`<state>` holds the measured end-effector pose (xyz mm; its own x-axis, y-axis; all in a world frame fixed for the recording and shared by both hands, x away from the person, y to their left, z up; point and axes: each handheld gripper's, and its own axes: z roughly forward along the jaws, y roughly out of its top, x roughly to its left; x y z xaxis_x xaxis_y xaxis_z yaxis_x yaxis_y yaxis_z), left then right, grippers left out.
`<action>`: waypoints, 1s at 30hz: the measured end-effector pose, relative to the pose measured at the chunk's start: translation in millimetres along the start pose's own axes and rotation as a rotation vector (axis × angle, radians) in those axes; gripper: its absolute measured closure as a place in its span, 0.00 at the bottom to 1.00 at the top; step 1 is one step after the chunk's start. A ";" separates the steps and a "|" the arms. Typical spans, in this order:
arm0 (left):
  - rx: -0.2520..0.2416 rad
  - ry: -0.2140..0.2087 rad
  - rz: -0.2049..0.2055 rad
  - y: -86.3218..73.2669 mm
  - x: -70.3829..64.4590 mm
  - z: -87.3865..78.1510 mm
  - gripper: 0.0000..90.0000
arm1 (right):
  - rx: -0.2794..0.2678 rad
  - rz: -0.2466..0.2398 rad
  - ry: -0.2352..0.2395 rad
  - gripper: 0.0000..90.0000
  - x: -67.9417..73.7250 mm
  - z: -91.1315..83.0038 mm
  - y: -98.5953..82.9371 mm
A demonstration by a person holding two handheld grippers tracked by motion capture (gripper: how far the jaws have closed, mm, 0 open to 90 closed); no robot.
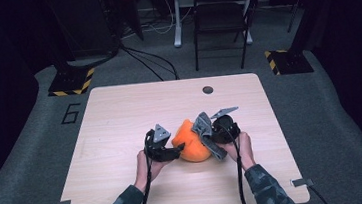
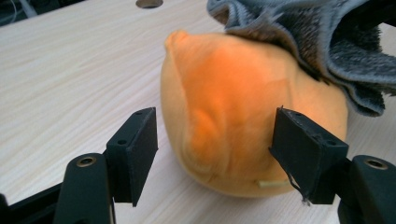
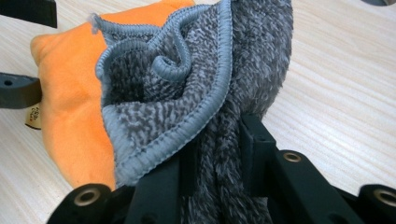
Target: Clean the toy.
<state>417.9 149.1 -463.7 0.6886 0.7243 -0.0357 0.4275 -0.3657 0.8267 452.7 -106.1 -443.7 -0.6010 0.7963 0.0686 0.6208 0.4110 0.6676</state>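
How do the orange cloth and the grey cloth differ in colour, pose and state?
The orange cloth is smooth and lies bunched in a mound on the table; the grey cloth is fuzzy with a stitched hem and drapes over it. The right hand-held gripper is shut on the grey cloth; the left hand-held gripper stands open around the orange cloth. Both are soft fabric.

A folding chair [image 1: 220, 13] stands beyond the table [image 1: 120, 113].
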 end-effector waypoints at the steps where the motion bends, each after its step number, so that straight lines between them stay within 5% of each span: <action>1: -0.006 -0.028 -0.008 -2.4 1.4 2.5 0.48 | 0.002 0.007 0.004 0.80 -2.2 0.4 -0.2; 4: 0.003 -0.029 -0.004 -3.6 -1.1 5.8 0.65 | 0.003 0.014 0.004 0.80 -2.7 1.8 0.7; 9: -0.002 0.000 0.016 -1.0 -7.3 4.7 0.79 | -0.007 0.006 0.004 0.80 -3.7 -4.1 3.5; 14: -0.020 0.020 0.014 2.9 -12.9 4.4 0.83 | -0.084 -0.007 0.015 0.80 3.1 -20.0 14.0; 19: -0.029 0.016 0.064 6.9 -26.4 2.5 0.86 | -0.137 -0.057 0.034 0.80 30.4 -22.9 25.0; 22: -0.006 0.019 0.094 5.6 -31.5 5.6 0.88 | -0.114 -0.104 -0.019 0.79 43.9 -10.3 25.8; 30: -0.007 0.001 0.076 4.1 -28.8 8.0 0.88 | -0.057 -0.119 -0.066 0.80 30.8 -7.2 14.3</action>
<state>404.5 122.1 -463.9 0.7183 0.6952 0.0274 0.3703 -0.4153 0.8309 439.4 -78.9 -426.7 -0.6329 0.7718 -0.0607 0.5164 0.4793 0.7097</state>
